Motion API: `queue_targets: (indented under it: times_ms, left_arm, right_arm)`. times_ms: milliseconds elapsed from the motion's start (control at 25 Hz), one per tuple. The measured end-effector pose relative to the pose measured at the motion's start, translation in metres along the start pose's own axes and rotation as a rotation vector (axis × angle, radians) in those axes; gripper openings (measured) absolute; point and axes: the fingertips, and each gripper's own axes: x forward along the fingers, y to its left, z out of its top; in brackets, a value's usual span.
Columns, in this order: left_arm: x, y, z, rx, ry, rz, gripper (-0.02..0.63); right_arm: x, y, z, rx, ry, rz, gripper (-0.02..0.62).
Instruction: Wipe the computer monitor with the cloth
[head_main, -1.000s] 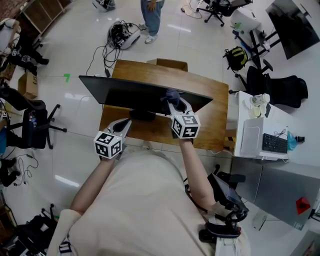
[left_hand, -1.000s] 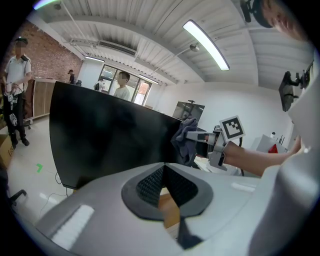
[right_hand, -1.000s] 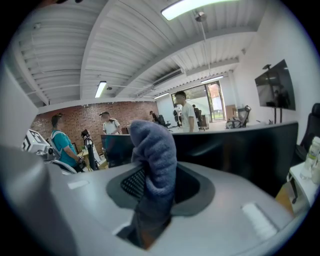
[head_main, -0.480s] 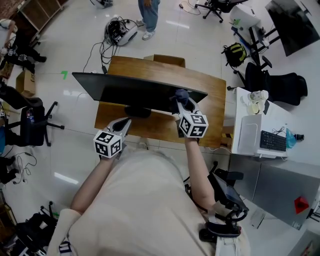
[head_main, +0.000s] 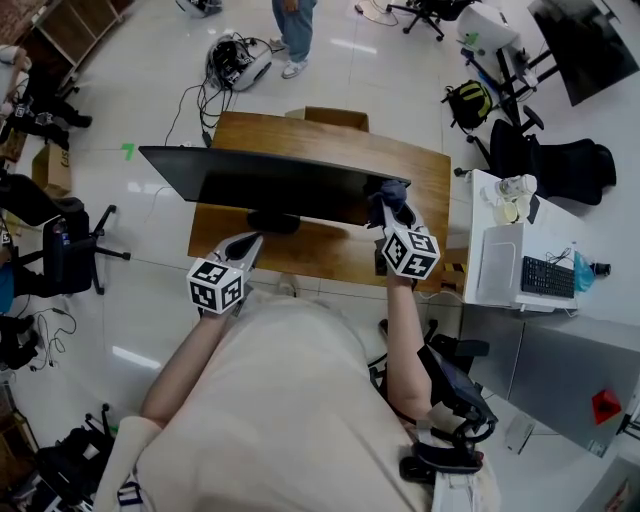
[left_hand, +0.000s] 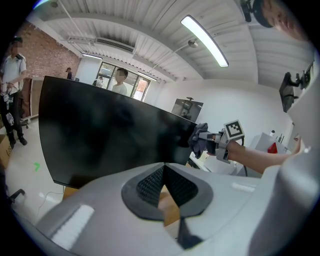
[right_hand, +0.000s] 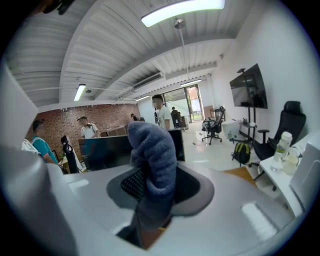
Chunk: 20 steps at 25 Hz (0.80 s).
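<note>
While right hand-held gripper (head_main: 391, 211) clamps one cloth (right_hand: 152, 150) | one monitor (head_main: 270, 185)

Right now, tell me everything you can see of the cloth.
The cloth is grey-blue and looks soft and fleecy. It is bunched into one thick fold. The right claw is shut on its lower part, so a rounded bunch sticks out past the claw's tips. It is held at the right end of the dark monitor, above the wooden desk. I can't tell whether it actually presses on the screen. Nothing else touches it.
</note>
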Motion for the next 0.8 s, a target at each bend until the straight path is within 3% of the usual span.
queue_targets:
  times_ms: [280,800]
  left_arm:
    - [-0.002,-0.002,-0.003,0.010,0.020,0.000,0.005]
    - [-0.009,0.006,-0.003,0.015,0.035,0.021,0.005]
  right_arm:
    - [-0.011,-0.015,0.005,0.006,-0.034,-0.072,0.115]
    - [-0.014,-0.029,-0.001,-0.131,-0.121,-0.234,0.115]
